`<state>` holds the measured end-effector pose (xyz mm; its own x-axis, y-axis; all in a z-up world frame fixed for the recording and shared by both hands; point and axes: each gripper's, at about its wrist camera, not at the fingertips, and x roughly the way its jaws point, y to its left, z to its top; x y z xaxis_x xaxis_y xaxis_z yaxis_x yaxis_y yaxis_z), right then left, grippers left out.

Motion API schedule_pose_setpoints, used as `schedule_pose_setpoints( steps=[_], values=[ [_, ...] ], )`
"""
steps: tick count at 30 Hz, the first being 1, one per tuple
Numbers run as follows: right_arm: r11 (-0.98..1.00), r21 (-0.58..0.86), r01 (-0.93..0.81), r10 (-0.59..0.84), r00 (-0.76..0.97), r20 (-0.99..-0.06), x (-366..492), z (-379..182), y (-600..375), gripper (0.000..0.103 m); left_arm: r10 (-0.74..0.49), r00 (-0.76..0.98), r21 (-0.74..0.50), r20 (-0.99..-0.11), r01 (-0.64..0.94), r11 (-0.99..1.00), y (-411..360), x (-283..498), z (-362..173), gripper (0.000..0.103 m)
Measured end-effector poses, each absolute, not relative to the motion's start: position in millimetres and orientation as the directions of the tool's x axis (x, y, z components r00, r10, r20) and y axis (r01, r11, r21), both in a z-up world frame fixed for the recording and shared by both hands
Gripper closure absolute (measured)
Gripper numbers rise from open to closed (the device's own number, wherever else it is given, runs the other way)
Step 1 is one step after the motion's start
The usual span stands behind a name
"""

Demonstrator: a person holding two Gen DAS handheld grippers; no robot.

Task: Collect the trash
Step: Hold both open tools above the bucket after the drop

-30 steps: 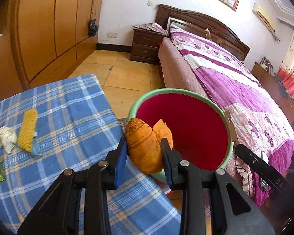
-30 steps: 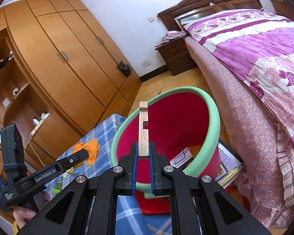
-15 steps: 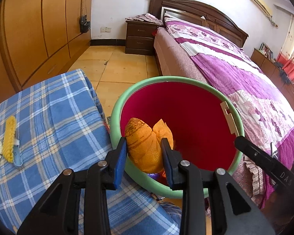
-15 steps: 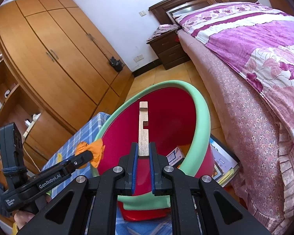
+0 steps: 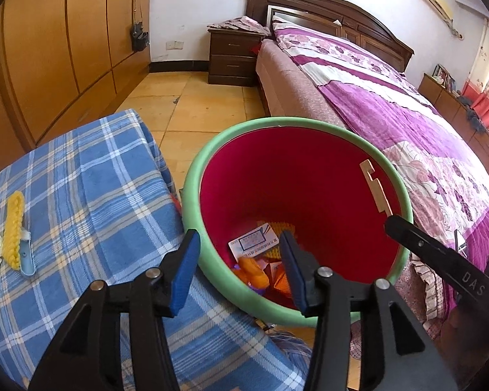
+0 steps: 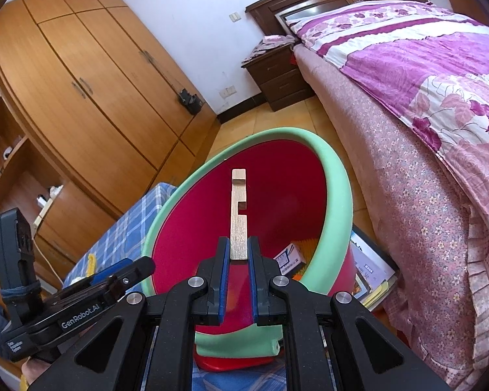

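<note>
The right hand-held gripper (image 6: 238,270) is clamped on a notched wooden strip (image 6: 238,215), its long axis pointing into the bin (image 6: 335,176) directly below; the left hand-held gripper (image 5: 238,260), just opened, is empty.

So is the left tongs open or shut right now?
Open. The left tongs have just been opening; nothing sits between the blue pads, and orange trash lies inside the bin.

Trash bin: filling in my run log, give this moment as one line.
left tongs: just opened, empty | right tongs: shut on wooden piece over trash bin | orange wrapper: in bin
</note>
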<state>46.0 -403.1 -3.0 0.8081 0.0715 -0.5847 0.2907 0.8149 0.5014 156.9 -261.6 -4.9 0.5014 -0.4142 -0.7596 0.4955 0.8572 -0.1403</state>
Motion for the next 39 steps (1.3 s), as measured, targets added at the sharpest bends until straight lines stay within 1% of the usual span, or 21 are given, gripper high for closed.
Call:
schedule_pose_setpoints(
  steps=[6,10,11,13,18,20,22,28,31,38,39],
  values=[
    [0.815,0.494,0.302,0.070,0.796,-0.601,50,-4,-404,0.089,-0.420,0.502,-0.165,-0.756,0.475,0.864,-248,155,-2,0.052],
    [0.809,0.503,0.303,0.075,0.796,-0.601,49,-3,-402,0.084,-0.428,0.495,-0.186,-0.756,0.464,0.866,-240,154,-1,0.052],
    [0.809,0.507,0.299,0.079,0.799,-0.597,49,-2,-401,0.082,-0.429,0.494,-0.191,-0.756,0.461,0.867,-237,153,-1,0.052],
    [0.809,0.510,0.292,0.079,0.806,-0.587,46,1,-399,0.074,-0.432,0.493,-0.199,-0.755,0.457,0.867,-233,153,0,0.052],
    [0.815,0.511,0.274,0.082,0.818,-0.570,41,10,-394,0.071,-0.439,0.504,-0.216,-0.744,0.440,0.872,-220,148,6,0.052],
    [0.816,0.510,0.271,0.081,0.820,-0.566,39,14,-392,0.067,-0.433,0.517,-0.213,-0.739,0.430,0.877,-215,146,9,0.052],
    [0.816,0.511,0.271,0.079,0.823,-0.562,37,17,-388,0.058,-0.429,0.526,-0.212,-0.735,0.422,0.881,-209,144,11,0.052],
    [0.816,0.513,0.268,0.079,0.826,-0.558,30,24,-377,0.057,-0.422,0.547,-0.219,-0.723,0.398,0.891,-188,140,20,0.052],
    [0.819,0.506,0.269,0.076,0.825,-0.561,27,28,-369,0.053,-0.413,0.563,-0.215,-0.716,0.385,0.898,-176,135,24,0.052],
    [0.826,0.496,0.268,0.078,0.817,-0.571,22,35,-349,0.052,-0.393,0.582,-0.205,-0.712,0.363,0.909,-150,124,31,0.052],
    [0.827,0.494,0.268,0.077,0.817,-0.572,21,35,-347,0.050,-0.390,0.585,-0.203,-0.711,0.360,0.911,-146,122,31,0.052]
  ],
)
